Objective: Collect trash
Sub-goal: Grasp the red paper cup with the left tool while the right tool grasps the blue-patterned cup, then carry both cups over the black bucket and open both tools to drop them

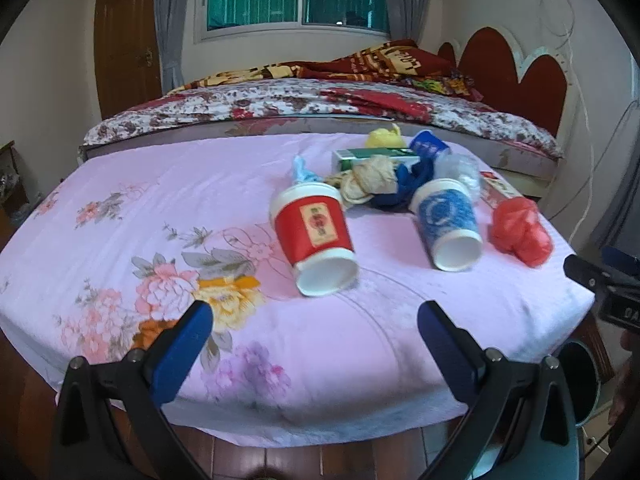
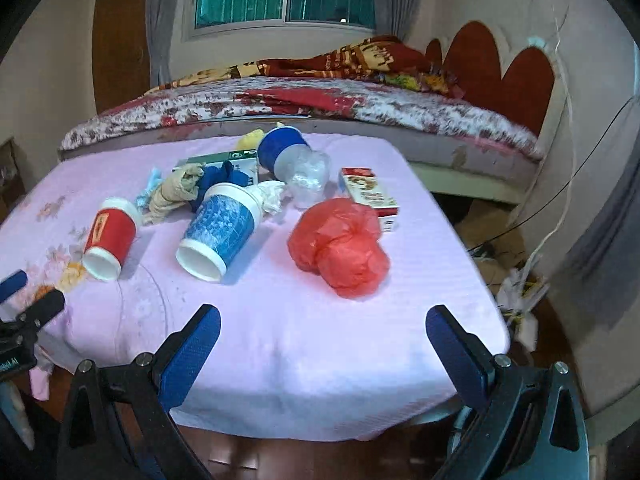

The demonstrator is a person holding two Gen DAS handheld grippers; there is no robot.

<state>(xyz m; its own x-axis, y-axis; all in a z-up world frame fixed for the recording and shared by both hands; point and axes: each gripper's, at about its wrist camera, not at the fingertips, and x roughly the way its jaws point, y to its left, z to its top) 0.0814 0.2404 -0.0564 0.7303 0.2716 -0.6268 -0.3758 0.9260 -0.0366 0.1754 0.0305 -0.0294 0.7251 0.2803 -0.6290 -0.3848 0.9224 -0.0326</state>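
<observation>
Trash lies on a table with a pink floral cloth (image 1: 120, 216) (image 2: 320, 320). A red paper cup (image 1: 314, 236) (image 2: 109, 238) lies on its side, mouth toward me. A blue paper cup (image 1: 448, 222) (image 2: 220, 232) lies the same way. A crumpled red plastic bag (image 1: 520, 230) (image 2: 340, 246) lies to the right. Behind are rags (image 1: 372, 180), a green box (image 1: 376, 156), a red carton (image 2: 370, 196) and a clear plastic cup with a blue band (image 2: 292, 156). My left gripper (image 1: 316, 328) is open and empty, short of the red cup. My right gripper (image 2: 324, 332) is open and empty, short of the red bag.
A bed with floral covers (image 1: 320, 100) stands right behind the table. A round bin (image 1: 580, 384) sits on the floor by the table's right front corner. Loose white bags and clutter (image 2: 520, 300) lie on the floor to the right. A wooden door (image 1: 124, 40) is at back left.
</observation>
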